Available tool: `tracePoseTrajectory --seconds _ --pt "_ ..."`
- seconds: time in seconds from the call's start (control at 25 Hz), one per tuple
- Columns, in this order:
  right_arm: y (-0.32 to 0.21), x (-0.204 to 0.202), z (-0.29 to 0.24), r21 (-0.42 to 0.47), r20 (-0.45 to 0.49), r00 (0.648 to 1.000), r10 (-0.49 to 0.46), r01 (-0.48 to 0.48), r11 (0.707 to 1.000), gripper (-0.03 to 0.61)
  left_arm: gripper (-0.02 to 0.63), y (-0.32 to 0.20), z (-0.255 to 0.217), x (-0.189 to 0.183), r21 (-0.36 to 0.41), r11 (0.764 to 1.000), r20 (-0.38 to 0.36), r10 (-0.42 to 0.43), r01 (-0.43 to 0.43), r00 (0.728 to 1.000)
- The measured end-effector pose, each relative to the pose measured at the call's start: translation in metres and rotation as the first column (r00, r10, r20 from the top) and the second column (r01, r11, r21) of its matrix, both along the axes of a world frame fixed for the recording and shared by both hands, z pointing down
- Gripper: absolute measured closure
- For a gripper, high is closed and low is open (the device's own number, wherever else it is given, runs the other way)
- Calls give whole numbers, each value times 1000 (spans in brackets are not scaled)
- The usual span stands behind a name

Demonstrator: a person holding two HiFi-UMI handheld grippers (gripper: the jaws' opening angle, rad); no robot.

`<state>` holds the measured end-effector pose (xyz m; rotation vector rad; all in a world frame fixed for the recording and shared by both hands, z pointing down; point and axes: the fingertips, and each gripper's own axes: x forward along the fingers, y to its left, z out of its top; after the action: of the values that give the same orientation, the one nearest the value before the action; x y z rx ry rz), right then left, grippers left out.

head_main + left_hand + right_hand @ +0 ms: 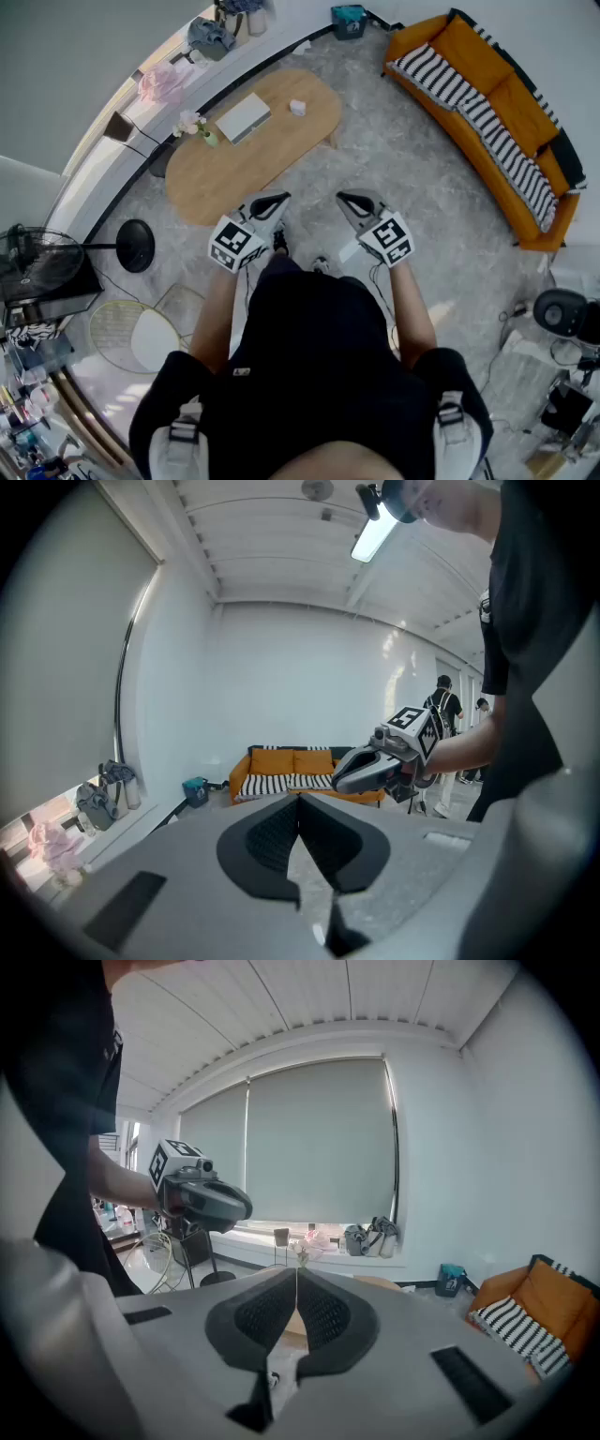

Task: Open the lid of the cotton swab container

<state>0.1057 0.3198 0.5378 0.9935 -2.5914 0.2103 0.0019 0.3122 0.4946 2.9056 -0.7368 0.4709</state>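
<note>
Sofa (511, 89): orange; throw (487, 131) laid along seat: black-and-white stripes. Oval table (272, 150): light wood tone. Rug (403, 169): mottled grey. Left gripper (275, 201) and right gripper (348, 200): grey shells, fitted with black dimpled pads (267, 841); marker cubes (234, 244): black squares printed on white. Person's top (319, 356): black. Box (349, 19) by wall: teal. Cloth (164, 82) on sill: pink. Fan (37, 258) and round stand base (136, 246): black. Small block (297, 108) on table: white. Flat box (244, 117) on table: pale grey-green.

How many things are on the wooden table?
3: a flower vase at the table's left edge, a flat pale box midway, a small white container right of it. Tinier things wouldn't show.
</note>
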Motion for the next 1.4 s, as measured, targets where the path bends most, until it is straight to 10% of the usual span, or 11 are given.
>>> tracePoseTrajectory --seconds 1.4 --pt "-70 -23 4 -39 -42 998 54 -55 998 583 614 -77 -1 -25 -31 999 -68 23 -26 997"
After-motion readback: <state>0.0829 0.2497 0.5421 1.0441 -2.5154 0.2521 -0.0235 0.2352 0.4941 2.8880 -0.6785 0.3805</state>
